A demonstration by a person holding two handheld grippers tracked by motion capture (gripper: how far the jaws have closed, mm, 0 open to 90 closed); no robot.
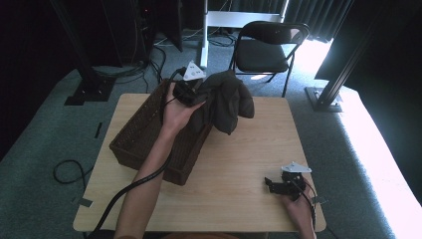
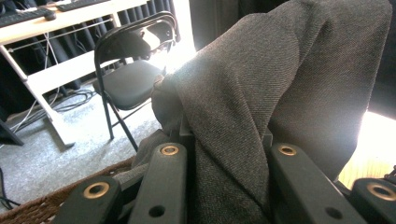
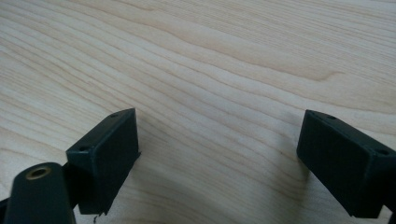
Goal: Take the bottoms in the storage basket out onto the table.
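Left gripper view shows the left gripper [image 2: 229, 186] pinching a grey cloth [image 2: 261, 88] between its fingers, lifted above the basket [image 1: 149, 134] at the counter's [image 1: 249, 164] far left, while the right gripper [image 3: 219, 158] rests spread wide over bare wood.

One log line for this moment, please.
left gripper: shut on dark garment, above basket | right gripper: open, at table

Both forearms are bare, with no sleeves in sight. The left claw [image 1: 191, 89] is black, topped by a grey three-cornered plate, and a thick black cable trails from it. Its arms carry brass-ringed holes. The right claw [image 1: 272, 184] is black too, with blocky rectangular jaws, a grey plate and thin wires.
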